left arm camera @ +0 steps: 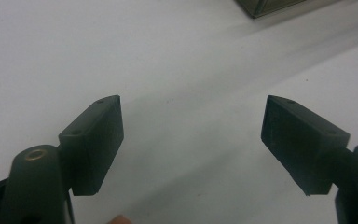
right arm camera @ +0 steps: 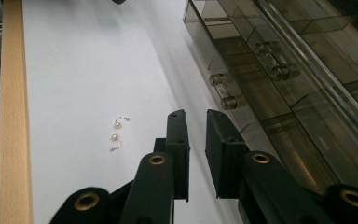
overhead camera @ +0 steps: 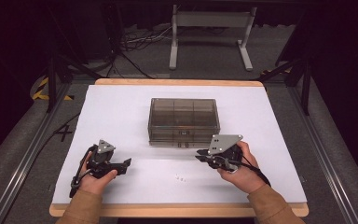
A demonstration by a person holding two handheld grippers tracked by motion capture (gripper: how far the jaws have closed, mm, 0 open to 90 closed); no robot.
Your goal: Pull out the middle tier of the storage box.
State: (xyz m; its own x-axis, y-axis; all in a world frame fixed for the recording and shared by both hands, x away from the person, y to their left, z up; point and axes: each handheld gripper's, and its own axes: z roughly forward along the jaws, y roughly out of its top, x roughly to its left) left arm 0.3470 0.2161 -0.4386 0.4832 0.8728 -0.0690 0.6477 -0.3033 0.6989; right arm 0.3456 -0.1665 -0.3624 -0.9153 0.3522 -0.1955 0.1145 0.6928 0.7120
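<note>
Two tiny pearl earrings w/ thin wire hooks (right arm camera: 116,135) lie loose on smooth white tabletop (overhead camera: 121,112), near front edge. Right hand-held gripper (right arm camera: 196,116) beside them: jaws nearly closed, narrow gap, nothing between. Left hand-held gripper (left arm camera: 191,140) wide open, empty. Smoky translucent plastic drawer box (overhead camera: 184,120), knobs prob. clear acrylic, mid-tabletop.

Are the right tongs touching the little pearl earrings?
Apart. In the right gripper view, bare white table lies between the right tongs and the pearl earrings.
</note>
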